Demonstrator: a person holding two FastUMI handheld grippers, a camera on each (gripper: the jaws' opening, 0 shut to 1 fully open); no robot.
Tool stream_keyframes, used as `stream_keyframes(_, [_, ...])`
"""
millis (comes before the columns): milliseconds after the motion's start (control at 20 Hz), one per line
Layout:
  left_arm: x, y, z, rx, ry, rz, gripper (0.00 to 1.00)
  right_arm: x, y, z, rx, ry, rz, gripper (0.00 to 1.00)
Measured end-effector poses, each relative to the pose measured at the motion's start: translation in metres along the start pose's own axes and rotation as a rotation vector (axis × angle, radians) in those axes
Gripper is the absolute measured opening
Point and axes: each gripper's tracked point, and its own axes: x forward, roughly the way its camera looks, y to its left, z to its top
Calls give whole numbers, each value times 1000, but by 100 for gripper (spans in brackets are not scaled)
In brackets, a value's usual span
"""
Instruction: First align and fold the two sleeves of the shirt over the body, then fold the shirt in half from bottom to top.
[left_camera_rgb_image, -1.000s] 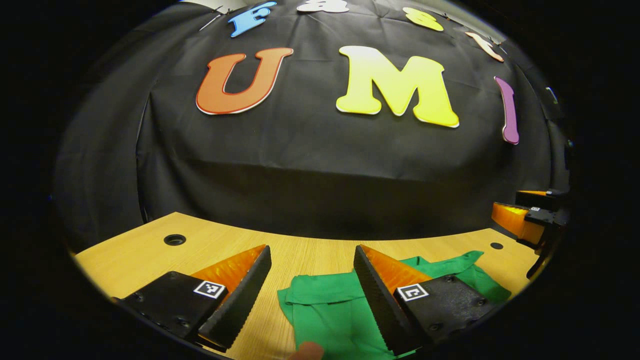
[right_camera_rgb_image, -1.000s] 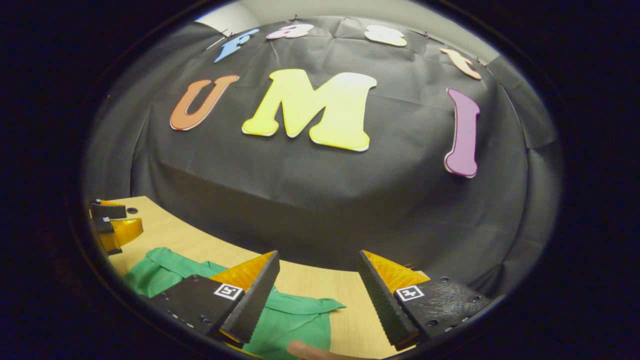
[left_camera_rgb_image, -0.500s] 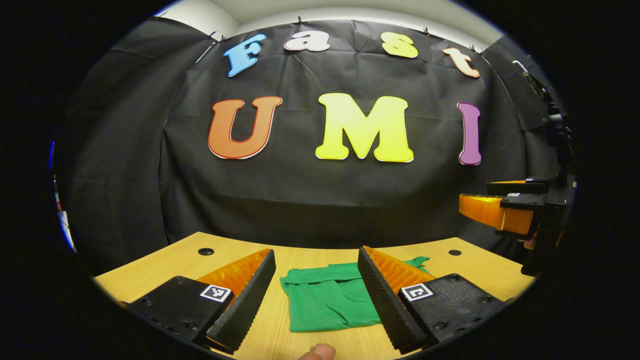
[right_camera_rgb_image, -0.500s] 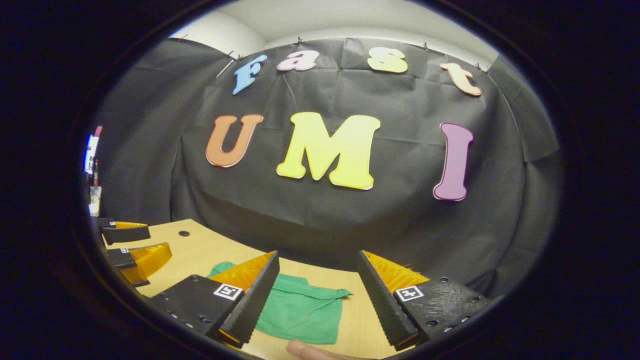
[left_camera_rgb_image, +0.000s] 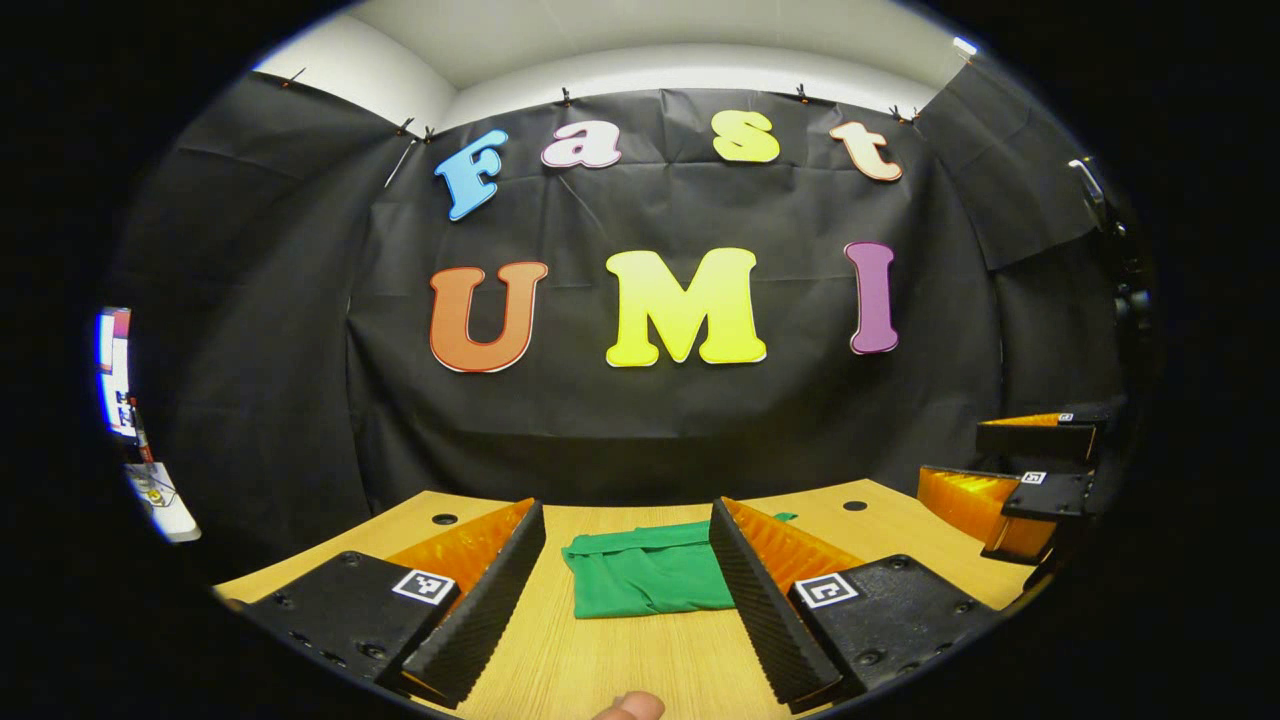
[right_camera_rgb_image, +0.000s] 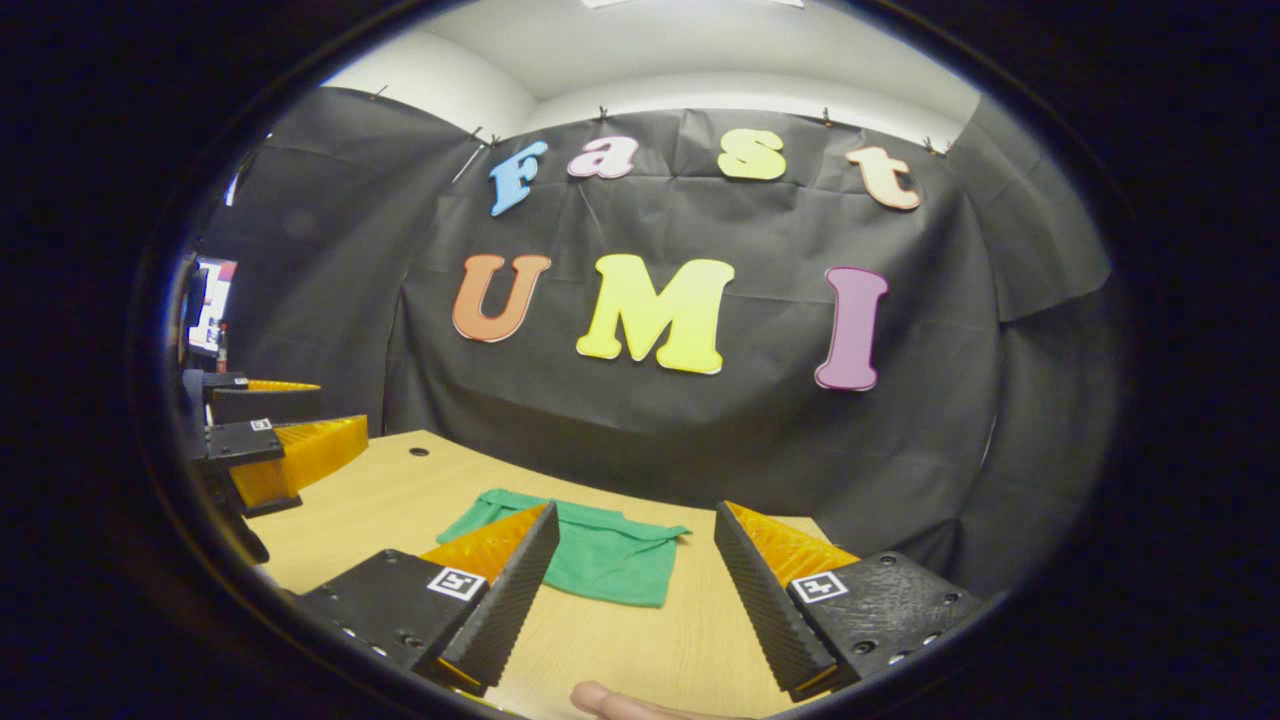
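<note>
In the left gripper view, the left gripper (left_camera_rgb_image: 625, 590) stands wide apart above the bench (left_camera_rgb_image: 640, 665), its two fingers empty and touching nothing. Between them, farther along the wooden top, lies the green shirt (left_camera_rgb_image: 645, 580), folded into a small flat packet with its near edge straight and a thicker folded edge along its far side. A corner of cloth pokes out past the right finger. A fingertip (left_camera_rgb_image: 628, 706) of the person shows at the very bottom, below the gap. At the right side of this view the other gripper hangs above the bench edge with its fingers spread, well apart from the shirt. Two round holes sit in the bench near its far edge, one to each side of the shirt.

In the right gripper view, the right gripper (right_camera_rgb_image: 630, 590) is likewise wide, holding nothing, raised over the bench. The shirt lies ahead of it and a little to the left, partly behind the left finger, flat on the wood with a small pointed corner sticking out on its right side. Another fingertip shows at the bottom edge. The left gripper appears at the far left of this view, spread apart, above the bench and clear of the shirt.
</note>
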Motion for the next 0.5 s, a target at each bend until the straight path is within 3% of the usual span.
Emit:
stream_keyframes(200, [-39,-5,-6,-17,23,1,100,-44,-9,-25,35,8,-29,93])
stream_keyframes(500, [-77,10,-18,7,66,26,100,-62,-12,-38,28,27,-66,95])
